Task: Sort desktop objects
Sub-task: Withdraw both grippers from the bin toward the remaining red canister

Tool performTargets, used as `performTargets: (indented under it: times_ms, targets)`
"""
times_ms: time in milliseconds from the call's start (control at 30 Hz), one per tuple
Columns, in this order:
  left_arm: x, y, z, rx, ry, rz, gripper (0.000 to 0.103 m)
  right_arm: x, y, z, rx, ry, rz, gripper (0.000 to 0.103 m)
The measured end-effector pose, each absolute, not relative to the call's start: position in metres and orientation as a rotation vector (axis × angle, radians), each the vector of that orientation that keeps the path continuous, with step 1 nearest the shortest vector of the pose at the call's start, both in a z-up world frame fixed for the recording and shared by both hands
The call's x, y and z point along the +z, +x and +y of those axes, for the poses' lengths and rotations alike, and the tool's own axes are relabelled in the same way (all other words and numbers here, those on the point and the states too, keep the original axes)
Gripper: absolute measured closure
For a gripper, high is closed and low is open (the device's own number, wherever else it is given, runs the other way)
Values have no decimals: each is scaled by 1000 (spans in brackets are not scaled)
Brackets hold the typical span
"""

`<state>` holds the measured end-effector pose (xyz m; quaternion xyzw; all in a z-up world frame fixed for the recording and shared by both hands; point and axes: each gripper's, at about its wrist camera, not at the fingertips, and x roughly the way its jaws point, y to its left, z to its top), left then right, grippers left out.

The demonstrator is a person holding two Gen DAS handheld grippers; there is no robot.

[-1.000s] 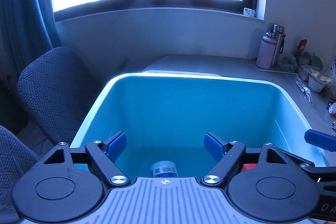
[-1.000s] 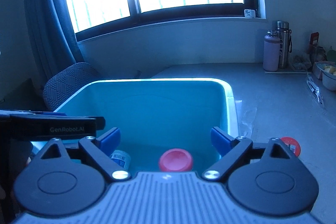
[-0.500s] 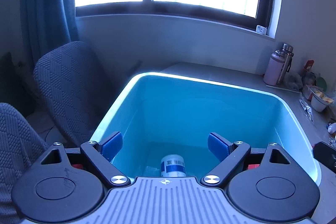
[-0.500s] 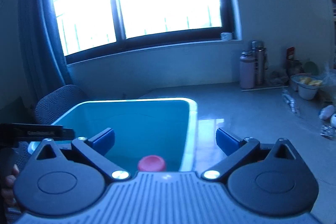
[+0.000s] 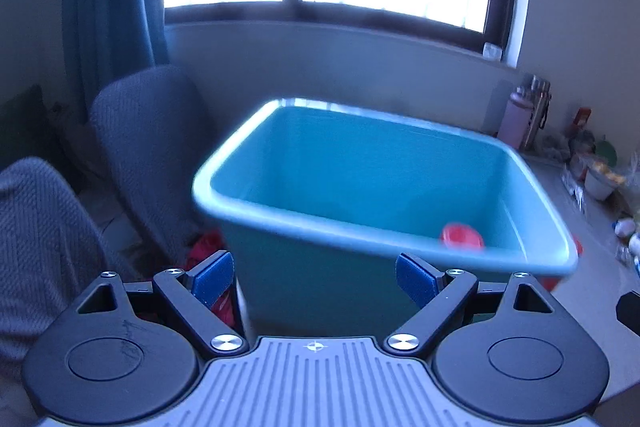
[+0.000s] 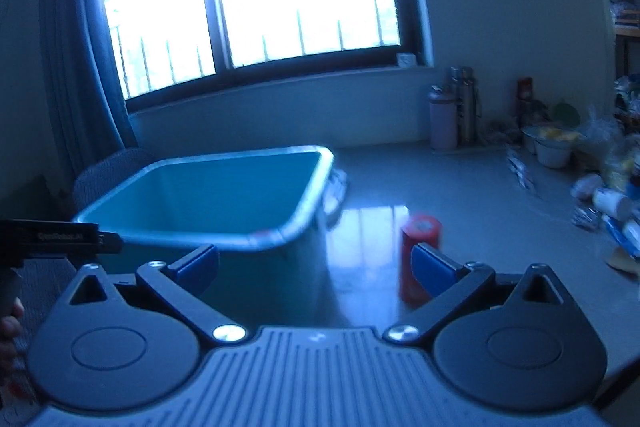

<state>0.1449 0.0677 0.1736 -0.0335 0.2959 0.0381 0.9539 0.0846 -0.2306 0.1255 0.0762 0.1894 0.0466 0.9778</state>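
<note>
While both tools hang short of the tub, the layout reads as follows, nearest first.

Left gripper (image 5: 314, 277): its blue pads stand apart with nothing between them; it faces the tub's near outer wall, at the desk's chair-side edge.

Right gripper (image 6: 314, 265): jaws spread wide and empty; it looks across bare desk, with the tub to its left and the can just ahead of its right pad.

Red can (image 6: 420, 255): upright on the desk, well clear of the tub's corner and not yet sorted. It seems the likeliest next pick, since it stands almost in line with the right tool.

Teal tub (image 5: 400, 239): sits on the desk's end beside the chairs, open top up, which suits it as the drop point for sorted things.

Red lid (image 5: 462, 235): a round red top shows inside the tub near its right wall, so at least one item is already in.

Desk (image 6: 460, 195): grey, glossy, catching the window's light.

Loose clutter (image 6: 608, 203): packets and small containers lie along the far right, apart from the tub and presumably awaiting sorting.

Bottles (image 6: 454, 119): two stand against the back wall under the window, upright and out of the working path.
</note>
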Motion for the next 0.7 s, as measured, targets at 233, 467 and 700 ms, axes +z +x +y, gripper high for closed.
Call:
performTargets:
  times_ms: [233,467,700]
  targets:
    - [140,85,60,87,-70,659,13,93,38,-250,80,153,446,0]
    - [114,45,56,90,-74,692,13,72,4,-259,60,126,482,1]
    - [92,26,48,71,-80,690,13,57,-10,-264,40,124,498,0]
